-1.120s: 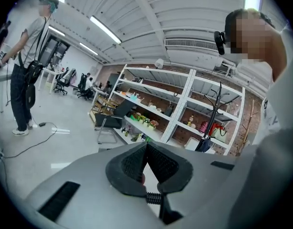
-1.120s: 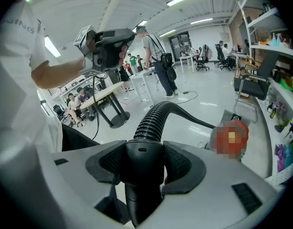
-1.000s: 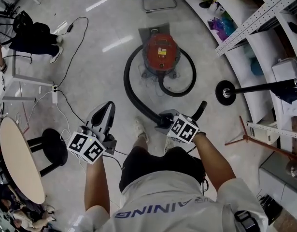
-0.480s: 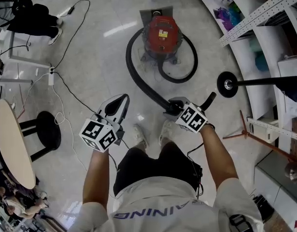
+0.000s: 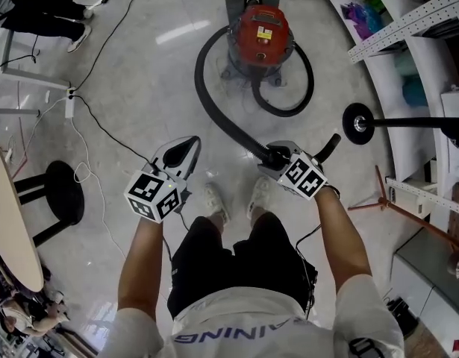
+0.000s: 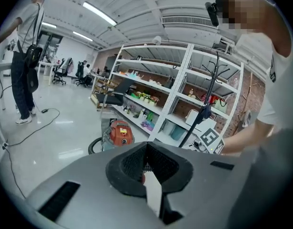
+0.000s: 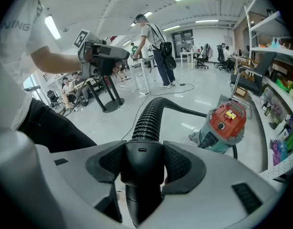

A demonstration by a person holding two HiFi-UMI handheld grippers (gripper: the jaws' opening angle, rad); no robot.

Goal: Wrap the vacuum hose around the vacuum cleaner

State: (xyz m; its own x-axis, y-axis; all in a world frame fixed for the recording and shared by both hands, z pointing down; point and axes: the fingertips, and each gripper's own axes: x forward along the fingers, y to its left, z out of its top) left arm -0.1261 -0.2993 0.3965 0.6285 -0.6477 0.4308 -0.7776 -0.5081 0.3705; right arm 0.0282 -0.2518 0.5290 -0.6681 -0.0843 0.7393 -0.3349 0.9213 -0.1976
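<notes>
The red vacuum cleaner (image 5: 263,34) stands on the floor ahead of me. Its black ribbed hose (image 5: 214,110) curves out to the left of it and runs down to my right gripper (image 5: 278,156), which is shut on the hose's smooth black end piece (image 7: 142,161). A second black loop (image 5: 292,95) lies on the floor at the vacuum's right. In the right gripper view the hose (image 7: 148,116) rises from the jaws toward the vacuum (image 7: 227,120). My left gripper (image 5: 178,157) hangs to the left of the hose, shut and holding nothing (image 6: 147,165).
A black round stool (image 5: 54,192) and a pale table edge (image 5: 9,222) are at my left, with cables (image 5: 87,125) trailing across the floor. A black stand's round base (image 5: 358,123) and shelving (image 5: 408,21) line the right. My shoes (image 5: 214,200) are between the grippers.
Both grippers have moved forward, closer to the vacuum, and my feet have stepped up with them. The right gripper keeps its hold on the hose end.
</notes>
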